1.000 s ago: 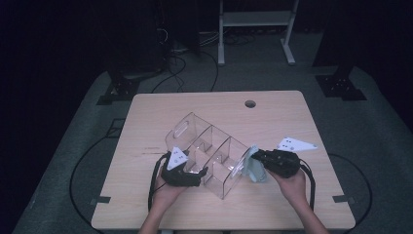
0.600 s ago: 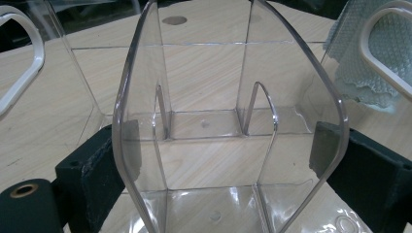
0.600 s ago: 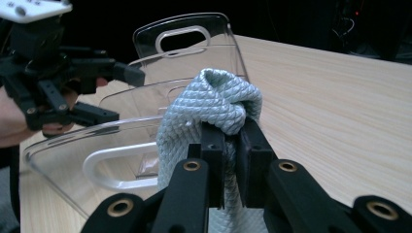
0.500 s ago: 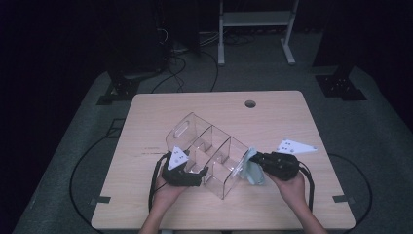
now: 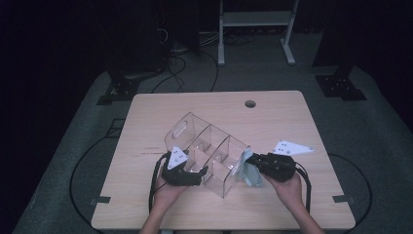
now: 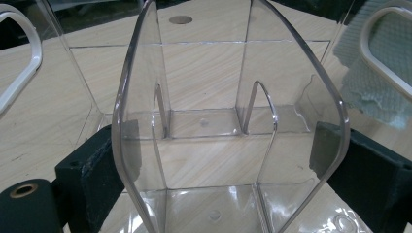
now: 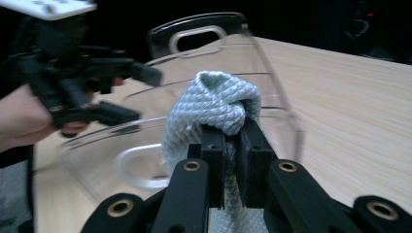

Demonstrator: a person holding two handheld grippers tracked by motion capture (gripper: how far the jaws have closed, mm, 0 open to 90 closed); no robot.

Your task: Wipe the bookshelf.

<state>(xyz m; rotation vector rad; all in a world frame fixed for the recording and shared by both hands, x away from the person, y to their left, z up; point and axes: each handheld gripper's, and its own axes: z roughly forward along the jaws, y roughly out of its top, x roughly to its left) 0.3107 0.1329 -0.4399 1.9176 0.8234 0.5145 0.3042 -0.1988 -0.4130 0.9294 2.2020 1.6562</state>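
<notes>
1. Since the earlier high views, little had shifted: the right gripper (image 5: 254,164) with its pale cloth (image 5: 247,171) had edged slightly along the right end of the clear plastic organizer (image 5: 209,153), while the left gripper (image 5: 197,173) had kept its place.
2. Both forearms came in from the near edge of the wooden table (image 5: 292,126), each hand (image 5: 168,192) wrapped around its gripper's black body, with the grippers pointing inward toward each other across the organizer.
3. At the near-left side of the organizer, the left gripper lay roughly level, a grey three-cornered plate (image 5: 177,157) on top of it.
4. In the left gripper view, its jaws stood wide, one on each side of a curved clear end wall of the organizer (image 6: 228,126); the black pads (image 6: 104,170) sat right against that wall on both sides, so it appeared to be clamped on the organizer.
5. Held by the person's right hand (image 5: 290,187), the right gripper pointed left at the organizer's right end.
6. In the right gripper view, its jaws were almost fully together, pinching a bunched fold of the cloth (image 7: 218,104), which rose above the fingertips (image 7: 214,145) and hung down in front of them.
7. Against the outside of the organizer's right end wall, near its handle cut-out (image 7: 138,167), the cloth lay pressed or very close; contact could not be told for sure.
8. Tilted diagonally, the organizer sat in the near middle of the table, its far-left end carrying a second handle slot (image 5: 181,128).
</notes>
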